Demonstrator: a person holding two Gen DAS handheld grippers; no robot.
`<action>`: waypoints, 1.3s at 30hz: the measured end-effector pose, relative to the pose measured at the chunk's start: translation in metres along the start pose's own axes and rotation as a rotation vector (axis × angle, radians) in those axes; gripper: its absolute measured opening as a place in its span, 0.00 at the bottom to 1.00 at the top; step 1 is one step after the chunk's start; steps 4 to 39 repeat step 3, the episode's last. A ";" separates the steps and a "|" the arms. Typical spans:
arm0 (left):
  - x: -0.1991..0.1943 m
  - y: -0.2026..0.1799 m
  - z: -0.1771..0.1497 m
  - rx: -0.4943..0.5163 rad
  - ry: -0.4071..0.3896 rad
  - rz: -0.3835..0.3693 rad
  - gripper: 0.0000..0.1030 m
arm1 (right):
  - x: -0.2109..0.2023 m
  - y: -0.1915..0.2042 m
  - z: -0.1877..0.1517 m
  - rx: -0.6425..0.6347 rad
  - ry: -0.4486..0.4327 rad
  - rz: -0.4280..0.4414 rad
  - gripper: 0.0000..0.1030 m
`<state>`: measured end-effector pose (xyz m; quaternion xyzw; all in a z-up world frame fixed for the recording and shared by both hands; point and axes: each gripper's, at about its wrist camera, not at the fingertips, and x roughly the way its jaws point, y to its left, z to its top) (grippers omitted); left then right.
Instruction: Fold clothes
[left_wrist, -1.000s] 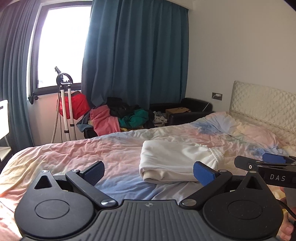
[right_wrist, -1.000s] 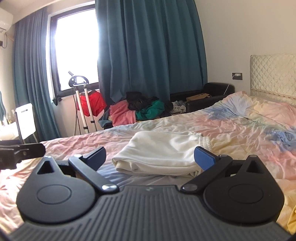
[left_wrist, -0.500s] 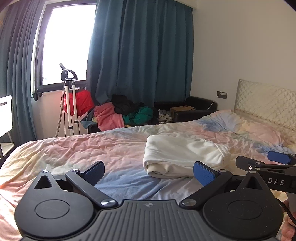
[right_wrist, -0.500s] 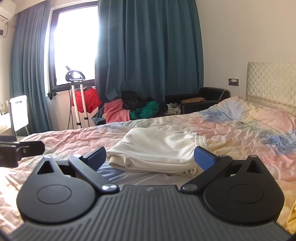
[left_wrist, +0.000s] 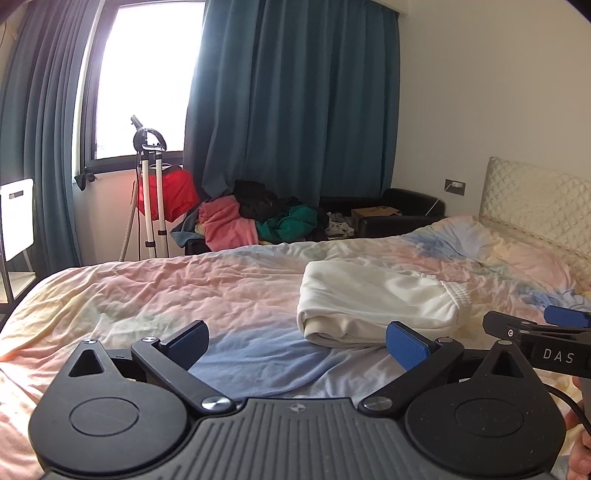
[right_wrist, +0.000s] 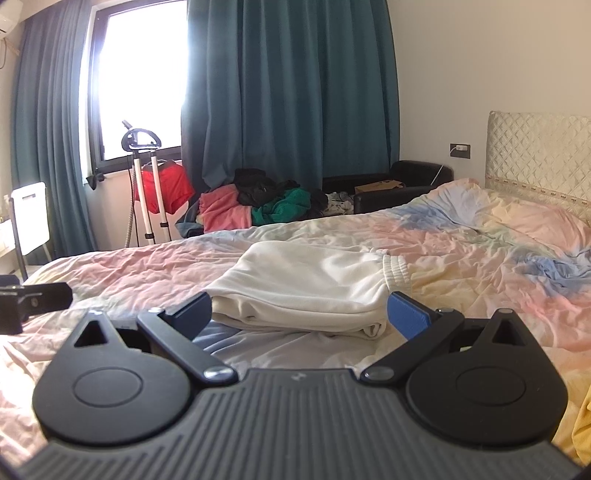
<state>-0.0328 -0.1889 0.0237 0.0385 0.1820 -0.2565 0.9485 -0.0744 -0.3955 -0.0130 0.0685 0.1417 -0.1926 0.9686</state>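
Observation:
A cream-white garment (left_wrist: 373, 302) (right_wrist: 306, 284) lies folded in a flat stack on the pastel bedspread (left_wrist: 207, 291) (right_wrist: 480, 266), its ribbed waistband at the right end. My left gripper (left_wrist: 297, 341) hovers open over the bed, left of and nearer than the stack, with nothing between its blue pads. My right gripper (right_wrist: 299, 314) is open too, directly in front of the stack's near edge and apart from it. The right gripper's fingers (left_wrist: 535, 328) show at the right edge of the left wrist view. A black part of the left gripper (right_wrist: 33, 301) shows at the left edge of the right wrist view.
A heap of unfolded clothes (left_wrist: 258, 221) (right_wrist: 258, 206) lies on a dark sofa beyond the bed. A stand with a red garment (left_wrist: 151, 184) is under the window, teal curtains (left_wrist: 295, 110) behind. A quilted headboard (right_wrist: 539, 155) closes the right side. A white chair (left_wrist: 14, 218) stands far left.
Both views have tilted up and drawn slightly back, so the folded garment sits lower and the room shows more. Both grippers stay open and the garment has not moved.

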 end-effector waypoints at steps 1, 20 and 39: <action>0.000 0.000 0.000 0.003 0.000 0.003 1.00 | 0.000 -0.001 0.000 0.004 0.002 0.000 1.00; 0.000 0.000 0.000 0.002 0.004 0.006 1.00 | 0.001 -0.002 0.000 0.013 0.008 0.003 1.00; 0.000 0.000 0.000 0.002 0.004 0.006 1.00 | 0.001 -0.002 0.000 0.013 0.008 0.003 1.00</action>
